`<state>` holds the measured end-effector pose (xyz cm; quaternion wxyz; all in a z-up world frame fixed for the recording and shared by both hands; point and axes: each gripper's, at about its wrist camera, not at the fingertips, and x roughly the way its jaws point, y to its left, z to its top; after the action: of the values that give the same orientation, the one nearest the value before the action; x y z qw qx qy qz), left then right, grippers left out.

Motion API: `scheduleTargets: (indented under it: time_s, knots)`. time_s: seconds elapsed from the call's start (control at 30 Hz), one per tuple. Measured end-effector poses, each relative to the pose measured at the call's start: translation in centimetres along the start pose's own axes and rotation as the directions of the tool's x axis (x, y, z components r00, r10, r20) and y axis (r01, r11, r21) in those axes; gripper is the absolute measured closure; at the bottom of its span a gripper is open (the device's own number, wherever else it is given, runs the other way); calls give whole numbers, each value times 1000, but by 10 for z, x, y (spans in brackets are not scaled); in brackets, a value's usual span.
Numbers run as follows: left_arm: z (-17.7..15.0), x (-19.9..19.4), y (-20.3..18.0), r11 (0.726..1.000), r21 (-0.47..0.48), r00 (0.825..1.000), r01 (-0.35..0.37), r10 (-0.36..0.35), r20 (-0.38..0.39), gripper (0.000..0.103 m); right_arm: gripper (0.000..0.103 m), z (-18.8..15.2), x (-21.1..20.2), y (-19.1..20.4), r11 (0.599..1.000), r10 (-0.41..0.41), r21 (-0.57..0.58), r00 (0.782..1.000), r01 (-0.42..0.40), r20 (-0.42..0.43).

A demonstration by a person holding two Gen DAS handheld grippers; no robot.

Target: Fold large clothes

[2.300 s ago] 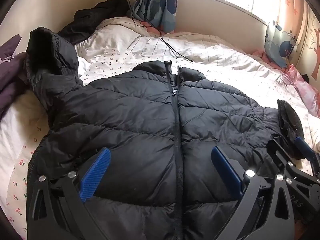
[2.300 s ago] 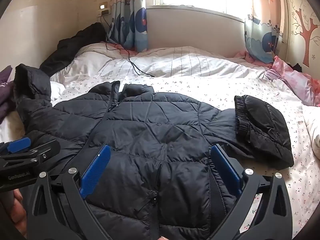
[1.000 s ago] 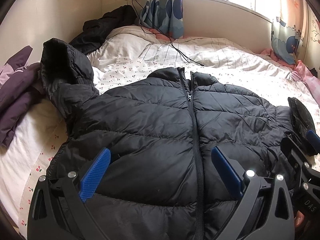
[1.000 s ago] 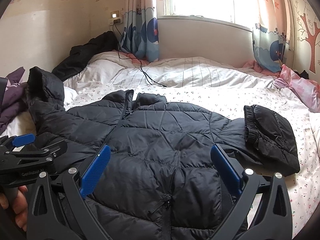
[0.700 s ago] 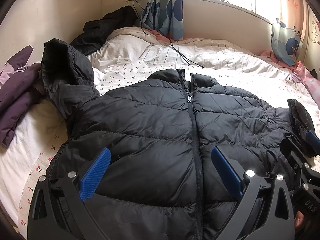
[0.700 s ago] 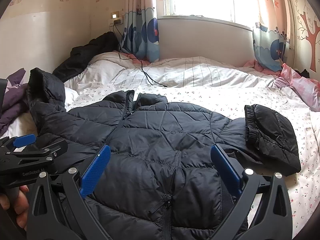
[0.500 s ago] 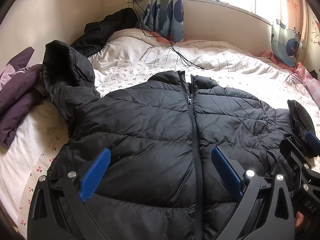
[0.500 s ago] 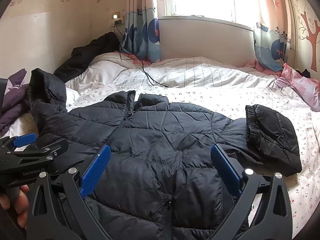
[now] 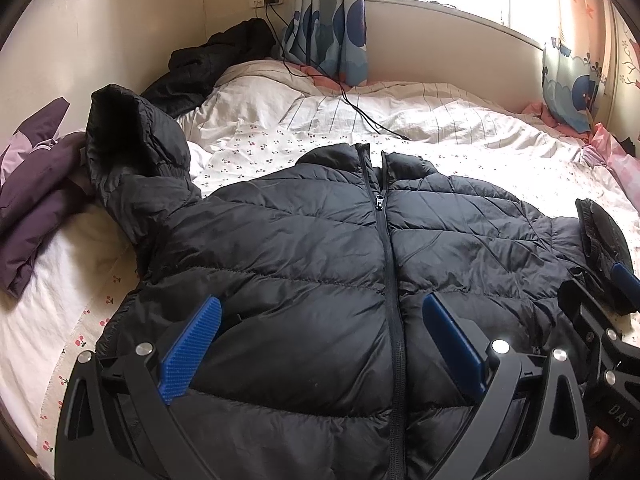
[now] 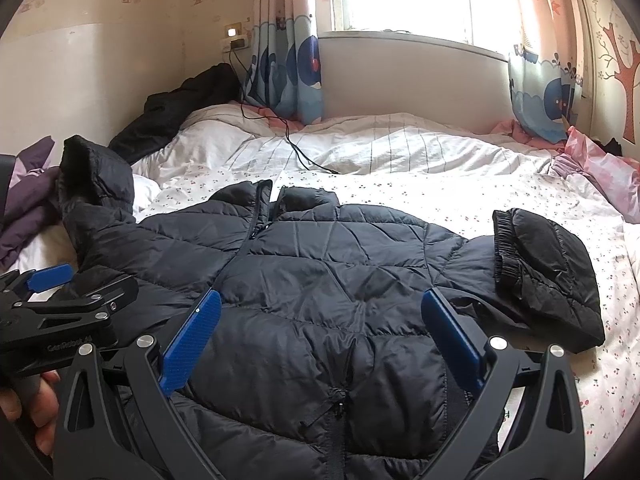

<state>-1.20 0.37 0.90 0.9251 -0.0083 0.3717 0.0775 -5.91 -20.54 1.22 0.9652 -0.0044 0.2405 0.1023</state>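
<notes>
A black puffer jacket [image 9: 312, 264] lies front up and zipped on the bed, collar away from me; it also shows in the right wrist view [image 10: 320, 288]. Its left sleeve [image 9: 132, 160] sticks up at the left, cuff raised. Its right sleeve [image 10: 548, 276] is folded back on itself at the right. My left gripper [image 9: 320, 344] hovers open and empty over the jacket's lower front. My right gripper [image 10: 320, 340] hovers open and empty beside it, over the hem near the zipper [image 10: 340, 404].
The bed [image 9: 460, 140] has white cherry-print bedding. Purple clothes [image 9: 36, 196] lie at the left edge, a dark garment [image 9: 212, 68] in the far corner. A black cable [image 9: 348, 100] runs from the wall socket. Pink bedding [image 10: 604, 172] lies at the right.
Both grippers have drawn back and risen a little from the jacket, so more of the bed and wall shows. The jacket has not moved. Both stay open.
</notes>
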Motion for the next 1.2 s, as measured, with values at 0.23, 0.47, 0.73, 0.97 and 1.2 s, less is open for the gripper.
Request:
scheduleTargets:
  time_s: [0.23,0.47,0.73,0.97,1.2]
  knots:
    - [1,2,0,1000,-4,1000,4,-4,-9,6,6,-1,1,0,1000,0,6,1000,0,-3]
    - [0,5,0,1000,-11,1000,18,-18,-19,6,6,-2,3,-2,1000,-6,10,1000,6,-14]
    - [1,19,12,992,-102,993,72,-80,-83,6,6,34,-1,-52,979,-204,-23,979,204,0]
    - [3,15,17,985,-131,991,108,-117,-63,6,11,44,86,-165,961,-274,-48,920,272,-280]
    - [4,17,21,979,-158,988,129,-140,-59,6,79,26,101,-252,965,-225,37,898,258,-379]
